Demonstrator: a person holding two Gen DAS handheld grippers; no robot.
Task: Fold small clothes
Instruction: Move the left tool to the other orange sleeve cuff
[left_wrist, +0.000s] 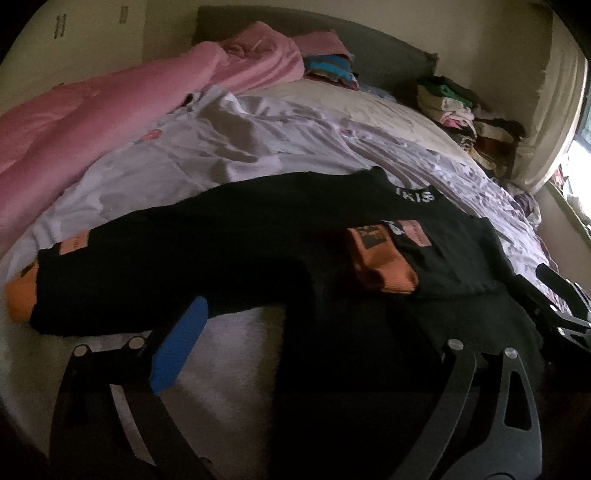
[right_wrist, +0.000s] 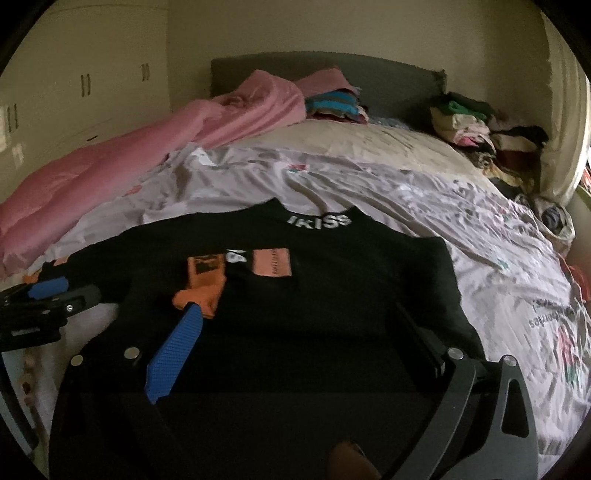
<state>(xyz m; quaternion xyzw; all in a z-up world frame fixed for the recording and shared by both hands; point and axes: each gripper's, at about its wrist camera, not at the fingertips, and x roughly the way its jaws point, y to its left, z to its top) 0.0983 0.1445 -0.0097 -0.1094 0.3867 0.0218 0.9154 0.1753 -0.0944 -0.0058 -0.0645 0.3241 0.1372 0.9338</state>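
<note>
Black sweater (right_wrist: 314, 266) lies flat on the bed (right_wrist: 480, 229), collar away from you. One sleeve (left_wrist: 147, 254) runs out leftward, long axis crosswise, nearest your left hand-held gripper (left_wrist: 306, 354), jaws wide. Right hand-held gripper (right_wrist: 306, 347) also wide, over the hem.

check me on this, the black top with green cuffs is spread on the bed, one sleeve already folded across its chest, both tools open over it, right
Not quite: the cuffs are orange, not green. The right wrist view shows the orange cuff of the folded sleeve lying across the chest of the black top. The rest holds: the top is spread on the bed, and the left tool and right tool are both open over it.
</note>
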